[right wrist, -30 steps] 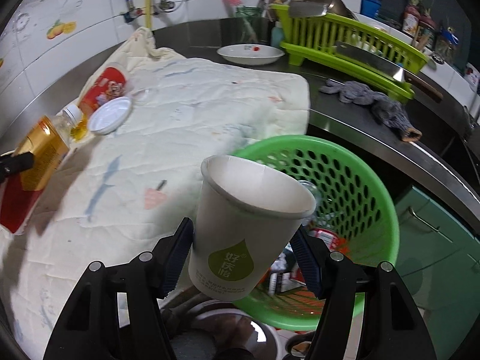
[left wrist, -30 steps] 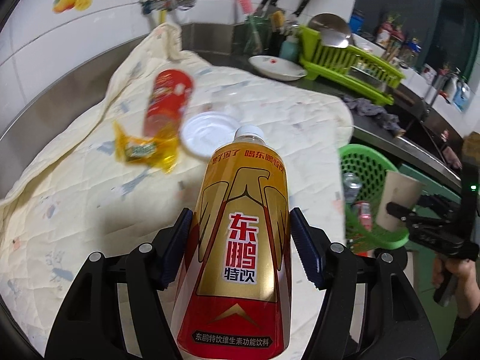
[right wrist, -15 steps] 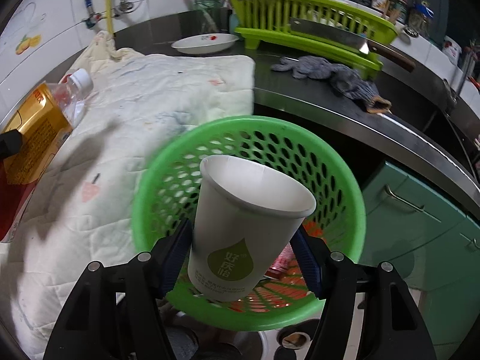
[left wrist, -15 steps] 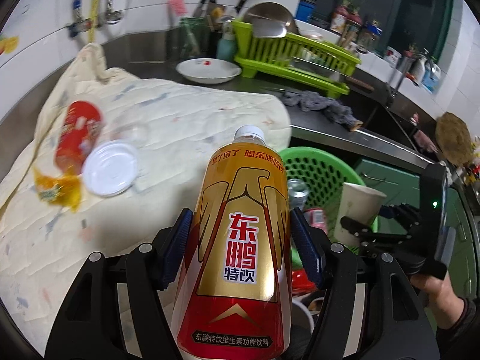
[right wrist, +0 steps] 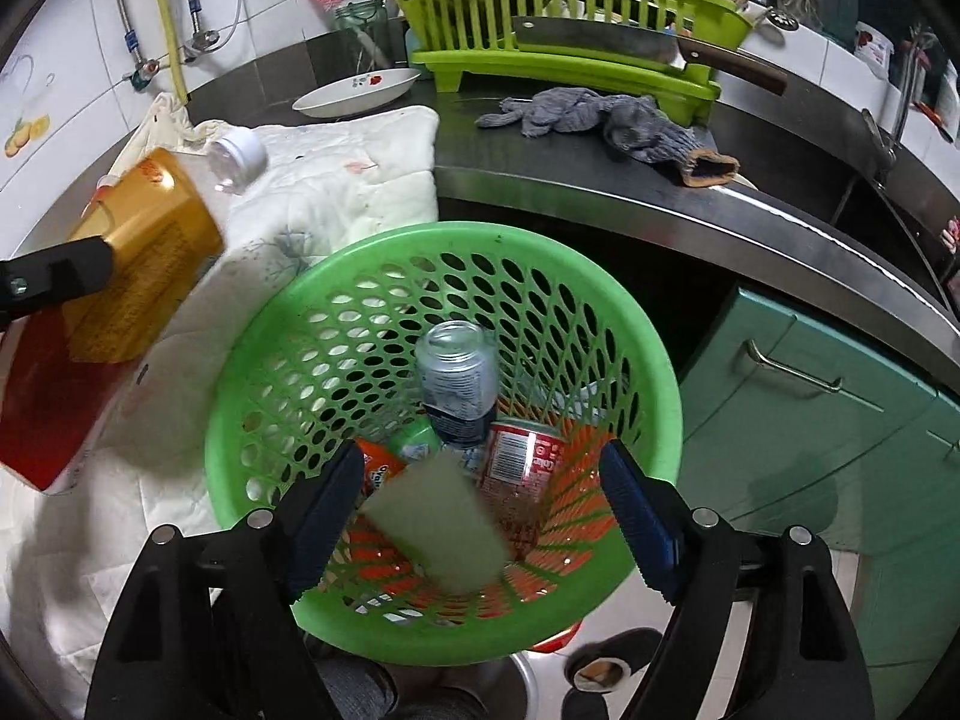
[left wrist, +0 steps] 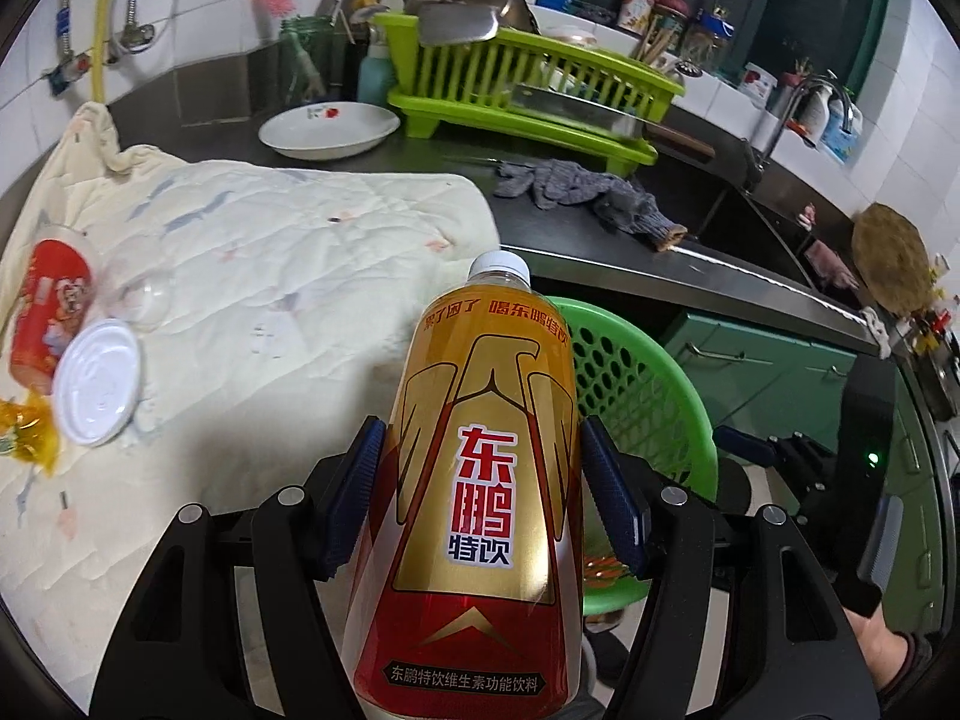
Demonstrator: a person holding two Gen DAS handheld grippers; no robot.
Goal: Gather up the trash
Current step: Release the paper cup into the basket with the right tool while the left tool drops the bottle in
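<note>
My left gripper (left wrist: pixel 483 504) is shut on a gold and red drink bottle (left wrist: pixel 480 480) with a white cap, held beside the green basket (left wrist: pixel 636 384). From the right wrist view the same bottle (right wrist: pixel 144 252) hangs at the left of the basket (right wrist: pixel 288 348). My right gripper (right wrist: pixel 483 510) is over the basket with its jaws opening; the white paper cup (right wrist: pixel 438 525) is blurred and falling free between them, clear of both pads. A clear bottle (right wrist: pixel 459 384) and a red can (right wrist: pixel 519 468) lie in the basket. A red cup (left wrist: pixel 48 306), white lid (left wrist: pixel 96 384) and yellow wrapper (left wrist: pixel 24 429) lie on the cloth.
A cream quilted cloth (left wrist: pixel 270 276) covers the counter at the left. Behind it stand a white plate (left wrist: pixel 330 129), a lime dish rack (left wrist: pixel 528 90) with a cleaver, and a grey rag (left wrist: pixel 588 192). Green cabinets (right wrist: pixel 840 420) are at the right. A slipper (right wrist: pixel 606 669) shows on the floor.
The right jaws have spread and let go of the paper cup, which now drops into the basket. The left gripper has carried the bottle to the right, up to the basket's rim.
</note>
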